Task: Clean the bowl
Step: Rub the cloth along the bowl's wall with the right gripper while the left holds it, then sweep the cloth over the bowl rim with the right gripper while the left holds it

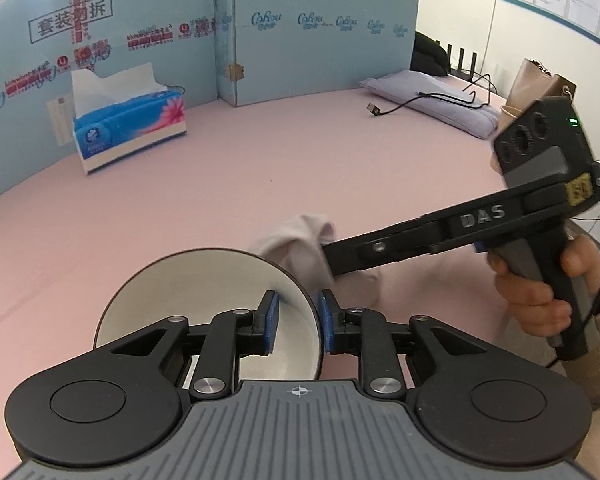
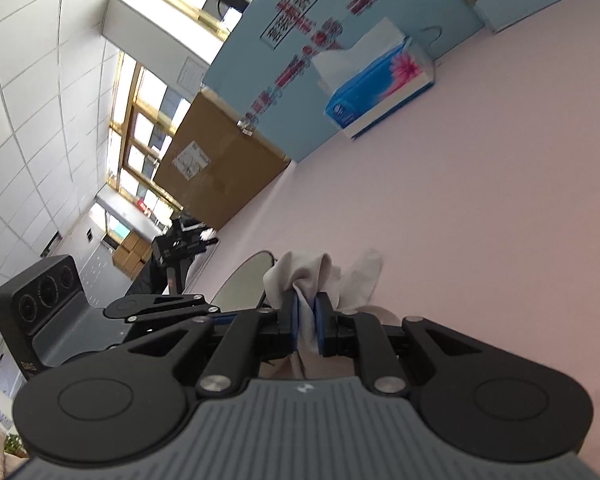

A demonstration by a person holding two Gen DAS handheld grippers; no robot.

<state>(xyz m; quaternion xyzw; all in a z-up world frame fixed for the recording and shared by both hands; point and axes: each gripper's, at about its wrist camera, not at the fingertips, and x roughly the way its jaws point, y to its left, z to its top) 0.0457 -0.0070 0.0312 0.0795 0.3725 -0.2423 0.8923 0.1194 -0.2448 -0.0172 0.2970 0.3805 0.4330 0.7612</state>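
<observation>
The round bowl with a dark outside and a pale cream inside (image 1: 204,304) sits low over the pink tabletop (image 1: 260,168), tipped so its mouth faces up and away. The left hand-held gripper (image 1: 299,322) has it by the near right wall: one blue pad is inside the bowl and the other outside, closed on the rim. That pinch seems meant to steady the bowl and keep its hollow open toward the other tool.

The right hand-held gripper (image 2: 306,320) comes in from the right side, its pads nearly together and clamped on a crumpled pale grey cloth (image 2: 300,276) — the loose folds bunch up past the fingertips. In the left wrist view the cloth (image 1: 296,248) hangs just beyond the bowl's far right edge, touching or nearly touching the rim; I cannot tell which. It looks poised for wiping, with the cloth not yet down inside the bowl.

Readable writing: "DAS" in raised letters along the right hand-held gripper's arm, and "Cohou" repeated on the blue foam partition (image 1: 320,52) behind. The Chinese characters boxed on that partition are too distorted for me to give with confidence. A blue and white tissue box with a pink flower print (image 1: 128,128) stands well apart by the partition — its small print is illegible.
</observation>
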